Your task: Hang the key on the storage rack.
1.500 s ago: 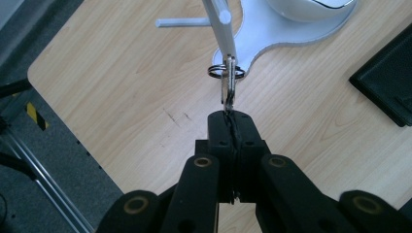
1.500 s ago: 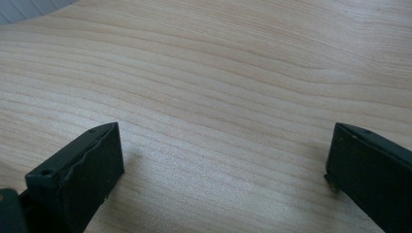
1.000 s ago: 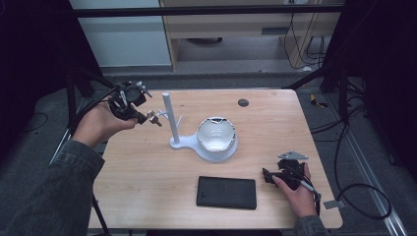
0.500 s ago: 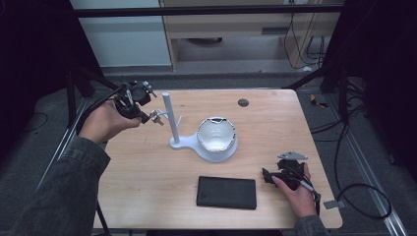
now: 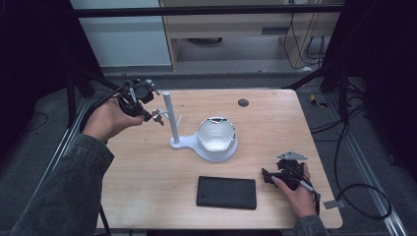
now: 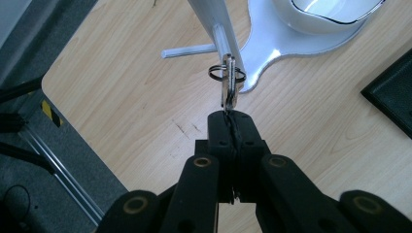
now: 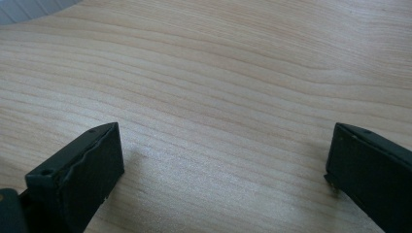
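Closest to me, at about 5 o'clock on the bench (image 5: pixel 147 206), my right gripper (image 5: pixel 269 177) is parked low over bare wood with its jaws wide apart, nothing between them. Just beside it toward 6 o'clock lies the flat black slab (image 5: pixel 226 192), so that side has a bit of room before the near edge.

Further out, at roughly 10 o'clock, my left gripper (image 6: pixel 228 127) is clamped tight on a small metal key (image 6: pixel 228 87) with a split ring (image 6: pixel 227 74) through its head. It hangs in the air just beside the upright post of the white stand (image 5: pixel 167 115), right where a little side peg (image 6: pixel 188 50) sticks out. The stand's dish (image 5: pixel 216 135) sits past that, mid-bench.

My worry: the grip is only on the key's thin tip, so any bump against the post could twist it out or knock the light stand over. The ring also swings freely, so I'd guess it could miss the peg.

The left hand is close to the bench's left edge, so there's not much room there. The far right corner is open apart from a small dark disc (image 5: pixel 243 103) near 1 o'clock.
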`<move>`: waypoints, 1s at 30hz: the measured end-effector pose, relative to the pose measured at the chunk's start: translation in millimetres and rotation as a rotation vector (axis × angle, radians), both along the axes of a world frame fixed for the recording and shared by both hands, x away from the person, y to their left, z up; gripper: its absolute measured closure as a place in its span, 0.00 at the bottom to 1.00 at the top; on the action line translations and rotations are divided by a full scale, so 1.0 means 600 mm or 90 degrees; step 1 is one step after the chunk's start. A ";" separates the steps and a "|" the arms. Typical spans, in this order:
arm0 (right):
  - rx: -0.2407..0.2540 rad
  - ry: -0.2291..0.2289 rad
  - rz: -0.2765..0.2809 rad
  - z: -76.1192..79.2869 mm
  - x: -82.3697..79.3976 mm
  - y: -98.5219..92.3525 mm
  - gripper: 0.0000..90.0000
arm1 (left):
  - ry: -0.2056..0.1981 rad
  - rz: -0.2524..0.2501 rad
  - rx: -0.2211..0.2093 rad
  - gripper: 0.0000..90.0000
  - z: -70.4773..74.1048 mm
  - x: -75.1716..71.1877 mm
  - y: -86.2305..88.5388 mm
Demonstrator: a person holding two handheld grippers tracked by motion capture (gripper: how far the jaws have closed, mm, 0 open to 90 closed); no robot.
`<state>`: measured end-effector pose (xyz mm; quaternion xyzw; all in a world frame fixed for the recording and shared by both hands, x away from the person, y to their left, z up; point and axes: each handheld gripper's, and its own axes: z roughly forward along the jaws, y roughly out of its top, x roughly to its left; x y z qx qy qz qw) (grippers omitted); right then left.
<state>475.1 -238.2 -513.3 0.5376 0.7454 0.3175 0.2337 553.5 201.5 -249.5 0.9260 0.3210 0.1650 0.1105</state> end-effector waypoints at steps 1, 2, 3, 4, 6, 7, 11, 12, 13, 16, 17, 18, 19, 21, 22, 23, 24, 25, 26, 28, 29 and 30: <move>0.000 0.000 0.000 0.000 0.000 0.000 0.00 | 0.000 0.000 -0.001 0.98 0.000 0.000 0.000; 0.000 0.000 0.000 0.000 0.000 0.000 0.00 | 0.000 0.000 -0.001 0.98 0.000 0.000 0.000; 0.000 0.000 0.000 0.000 0.000 0.000 0.00 | 0.000 0.000 -0.001 0.98 0.001 0.000 0.000; 0.000 0.000 0.000 0.000 0.000 0.000 0.00 | -0.001 0.001 0.000 0.98 0.002 -0.001 -0.001; 0.000 0.000 0.001 0.000 0.000 0.001 0.00 | -0.004 0.002 0.003 0.98 0.006 -0.001 -0.004; 0.001 -0.001 0.001 0.000 0.000 0.001 0.00 | -0.004 0.002 0.003 0.98 0.006 -0.001 -0.004; 0.001 -0.001 0.003 0.000 0.000 0.001 0.00 | -0.006 0.007 0.005 0.98 0.010 0.004 -0.007; 0.002 -0.001 0.003 0.000 0.000 0.002 0.00 | -0.009 0.003 0.005 0.98 0.013 0.003 -0.010; 0.002 -0.001 0.003 0.000 0.000 0.002 0.00 | -0.009 0.003 0.005 0.98 0.013 0.003 -0.010; 0.003 0.000 0.003 0.000 0.000 0.003 0.00 | -0.013 0.002 0.010 0.98 0.016 0.001 -0.013; 0.002 0.000 0.003 0.000 0.000 0.003 0.00 | -0.013 0.003 0.009 0.98 0.016 0.002 -0.013; 0.002 0.000 0.003 0.000 0.000 0.003 0.00 | -0.013 0.003 0.009 0.98 0.016 0.002 -0.013; 0.004 0.001 0.003 0.000 -0.001 0.003 0.00 | -0.016 0.006 0.006 0.98 0.017 0.003 -0.014; 0.001 0.001 0.005 0.000 -0.001 0.003 0.00 | -0.020 0.007 0.005 0.98 0.017 0.004 -0.015; 0.001 0.001 0.005 0.000 -0.001 0.003 0.00 | -0.020 0.007 0.005 0.98 0.017 0.004 -0.015; 0.000 0.001 0.005 0.000 -0.001 0.004 0.00 | -0.019 0.007 0.005 0.98 0.018 0.004 -0.015; 0.000 0.000 0.007 0.000 -0.001 0.003 0.00 | -0.021 0.007 0.006 0.98 0.019 0.004 -0.015; 0.000 0.000 0.007 0.000 -0.001 0.003 0.00 | -0.021 0.007 0.006 0.98 0.019 0.004 -0.015; 0.000 0.000 0.008 0.000 -0.001 0.004 0.00 | -0.022 0.005 0.004 0.98 0.021 0.002 -0.014; 0.002 0.000 0.007 0.000 -0.001 0.004 0.00 | -0.026 0.007 0.000 0.98 0.024 0.002 -0.012; 0.002 0.000 0.008 0.000 -0.001 0.004 0.00 | -0.026 0.006 -0.003 0.98 0.025 0.002 -0.013; 0.002 0.000 0.008 0.000 -0.001 0.004 0.00 | -0.028 0.006 -0.002 0.98 0.025 0.002 -0.014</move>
